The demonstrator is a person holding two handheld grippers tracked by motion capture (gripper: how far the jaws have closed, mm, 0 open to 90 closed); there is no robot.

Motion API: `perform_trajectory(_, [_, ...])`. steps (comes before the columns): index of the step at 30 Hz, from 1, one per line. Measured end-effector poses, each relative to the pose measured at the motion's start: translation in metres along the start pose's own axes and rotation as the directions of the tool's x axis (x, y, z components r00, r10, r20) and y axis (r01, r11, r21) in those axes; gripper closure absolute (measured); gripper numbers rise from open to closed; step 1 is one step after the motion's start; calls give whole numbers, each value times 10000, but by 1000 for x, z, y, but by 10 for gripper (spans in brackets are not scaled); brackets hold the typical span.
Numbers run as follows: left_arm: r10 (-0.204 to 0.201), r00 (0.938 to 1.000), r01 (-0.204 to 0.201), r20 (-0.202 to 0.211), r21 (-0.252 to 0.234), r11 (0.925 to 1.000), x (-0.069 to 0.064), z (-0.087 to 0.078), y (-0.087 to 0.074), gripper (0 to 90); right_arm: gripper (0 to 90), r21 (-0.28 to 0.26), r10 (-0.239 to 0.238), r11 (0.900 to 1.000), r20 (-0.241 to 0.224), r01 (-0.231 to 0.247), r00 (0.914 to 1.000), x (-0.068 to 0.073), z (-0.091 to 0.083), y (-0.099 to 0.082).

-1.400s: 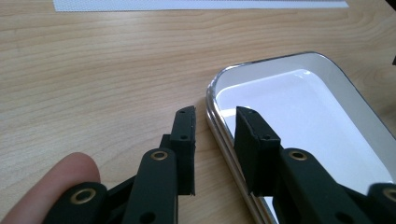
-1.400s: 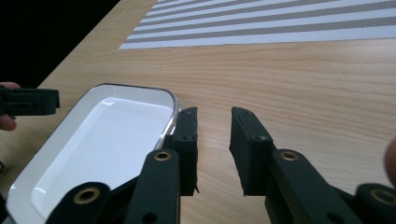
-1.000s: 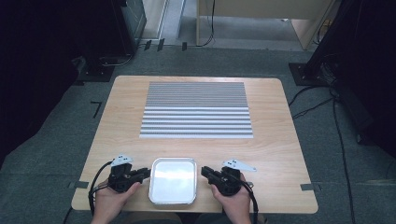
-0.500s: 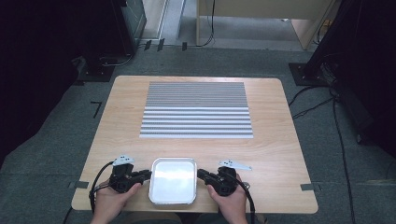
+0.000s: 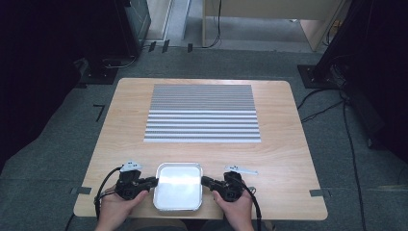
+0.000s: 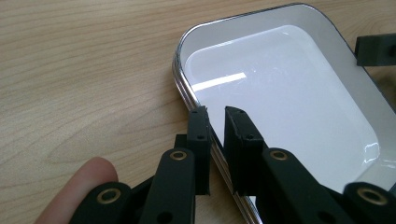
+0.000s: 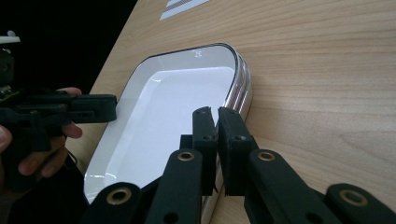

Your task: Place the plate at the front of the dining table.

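A shallow white tray (image 5: 178, 188) with a metal rim lies at the near edge of the wooden table (image 5: 288, 159). My left gripper (image 5: 154, 182) reaches in from the left, its jaws (image 6: 215, 114) straddling and pinching the tray's (image 6: 289, 93) left rim. From the other side my right gripper (image 5: 204, 181) clamps the right rim; its jaws (image 7: 216, 114) have just closed further, nearly touching over the tray's (image 7: 163, 107) edge. Across the tray, the left gripper (image 7: 111, 106) appears in the right gripper view. A hand holds each gripper.
A grey-and-white striped mat (image 5: 202, 113) covers the far middle of the table. Bare wood lies left and right of the tray. Cables (image 5: 351, 144) run over the grey floor at the right, and dark equipment stands at both sides.
Both grippers have edged inward against the tray's sides, the right one shifting left the most. The tray has stayed in place.
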State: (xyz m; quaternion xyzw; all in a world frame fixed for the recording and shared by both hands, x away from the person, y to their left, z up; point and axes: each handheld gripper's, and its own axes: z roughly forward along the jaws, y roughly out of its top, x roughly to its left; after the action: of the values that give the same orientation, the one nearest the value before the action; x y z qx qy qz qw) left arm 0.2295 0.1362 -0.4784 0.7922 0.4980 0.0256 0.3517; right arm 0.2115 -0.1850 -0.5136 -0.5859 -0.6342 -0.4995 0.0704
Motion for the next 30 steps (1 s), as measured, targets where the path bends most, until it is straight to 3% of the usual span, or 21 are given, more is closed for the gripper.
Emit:
perform_trajectory(9, [117,9999,-117,-79,38,9999,-2,-2,1,842,900,-159,169,9997,-169,-172,9997,0,-2,1])
perform_trajectory(15, [-176,9998,175,105,130,9998,0,-3,2,851,877,-142,610,9980,-315,-615,9976,-4,-2,1])
perform_trajectory(16, [-276,9994,272,201,196,9994,1,-3,2,851,872,-40,859,9963,-476,-862,9952,-6,-2,2])
perform_trajectory(24, [-377,9986,368,371,250,9990,3,-4,2,855,863,422,1496,9883,-804,-1466,9855,-12,1,2])
perform_trajectory(30, [-421,9979,410,494,231,9989,4,-4,3,861,868,371,1665,9859,-1082,-1634,9801,-14,-1,2])
